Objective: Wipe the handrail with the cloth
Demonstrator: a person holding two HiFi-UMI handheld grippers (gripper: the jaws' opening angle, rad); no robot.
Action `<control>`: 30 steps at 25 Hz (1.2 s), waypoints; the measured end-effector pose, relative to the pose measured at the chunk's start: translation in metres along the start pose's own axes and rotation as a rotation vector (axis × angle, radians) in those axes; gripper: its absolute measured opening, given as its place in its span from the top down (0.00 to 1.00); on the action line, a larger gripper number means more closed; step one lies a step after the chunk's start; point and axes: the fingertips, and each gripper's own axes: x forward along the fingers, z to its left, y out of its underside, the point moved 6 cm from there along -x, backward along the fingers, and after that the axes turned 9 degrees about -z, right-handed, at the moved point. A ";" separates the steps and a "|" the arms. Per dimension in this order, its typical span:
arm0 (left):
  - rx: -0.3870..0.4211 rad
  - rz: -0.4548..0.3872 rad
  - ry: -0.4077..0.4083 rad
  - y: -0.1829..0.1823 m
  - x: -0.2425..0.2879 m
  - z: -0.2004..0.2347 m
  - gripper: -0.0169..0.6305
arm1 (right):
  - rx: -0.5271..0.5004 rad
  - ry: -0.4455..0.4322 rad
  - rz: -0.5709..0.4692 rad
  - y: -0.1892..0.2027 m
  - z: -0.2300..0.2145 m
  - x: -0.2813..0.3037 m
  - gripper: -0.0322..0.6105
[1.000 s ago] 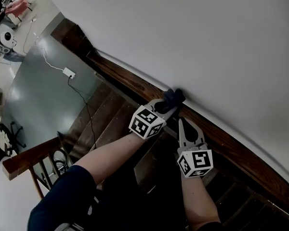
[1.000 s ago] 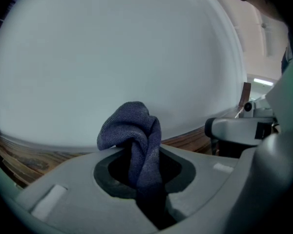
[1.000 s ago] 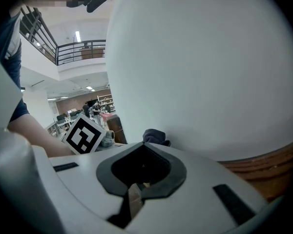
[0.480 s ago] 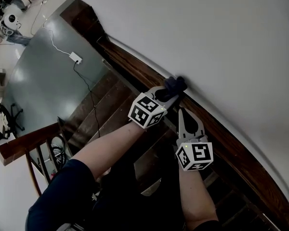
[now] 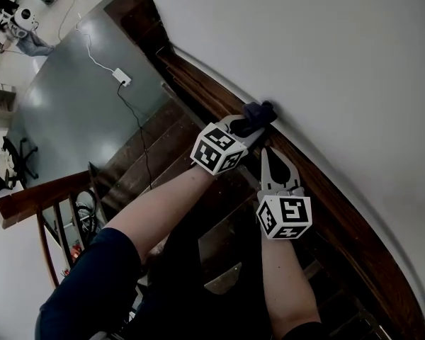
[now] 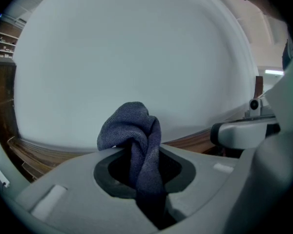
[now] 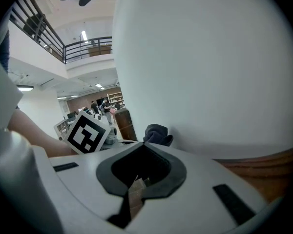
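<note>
A dark wooden handrail runs along the white wall from upper left to lower right. My left gripper is shut on a bunched dark blue cloth, which presses on the rail's top against the wall. In the left gripper view the cloth sticks up between the jaws, with the handrail behind it. My right gripper is shut with nothing in it, its tips just below the rail and right of the cloth. The right gripper view shows the cloth ahead and the handrail at the right.
Dark wooden stairs descend below the rail to a grey floor. A white power strip with a cable lies there. A second wooden railing stands at the lower left. The white wall fills the right side.
The left gripper and cloth have slid a little along the rail toward its far end, and the right gripper has followed. The head view has shifted slightly.
</note>
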 end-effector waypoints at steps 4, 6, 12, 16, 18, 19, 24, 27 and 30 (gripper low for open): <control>0.009 -0.005 -0.016 0.002 -0.002 0.011 0.84 | -0.003 -0.022 0.005 0.005 0.005 0.016 0.94; 0.013 0.001 -0.029 0.003 -0.003 0.011 0.84 | 0.001 -0.027 0.003 0.003 0.007 0.016 0.94; -0.014 0.003 -0.049 -0.010 -0.019 0.006 0.84 | -0.011 -0.032 -0.005 -0.017 0.014 0.002 0.94; -0.009 -0.013 -0.038 -0.034 -0.039 -0.014 0.84 | -0.012 -0.018 -0.018 -0.036 0.022 -0.016 0.94; -0.008 -0.023 -0.031 -0.049 -0.050 -0.026 0.84 | -0.013 -0.004 -0.028 -0.048 0.024 -0.027 0.94; -0.005 -0.027 -0.026 -0.056 -0.057 -0.033 0.84 | -0.010 0.004 -0.036 -0.054 0.026 -0.032 0.94; 0.014 -0.054 0.009 -0.096 -0.092 -0.071 0.84 | -0.009 0.015 -0.071 -0.085 0.045 -0.063 0.94; 0.016 -0.071 0.028 -0.116 -0.116 -0.100 0.84 | -0.023 0.001 -0.088 -0.104 0.065 -0.088 0.94; 0.031 -0.086 0.066 -0.135 -0.139 -0.128 0.84 | -0.045 -0.002 -0.123 -0.126 0.083 -0.111 0.94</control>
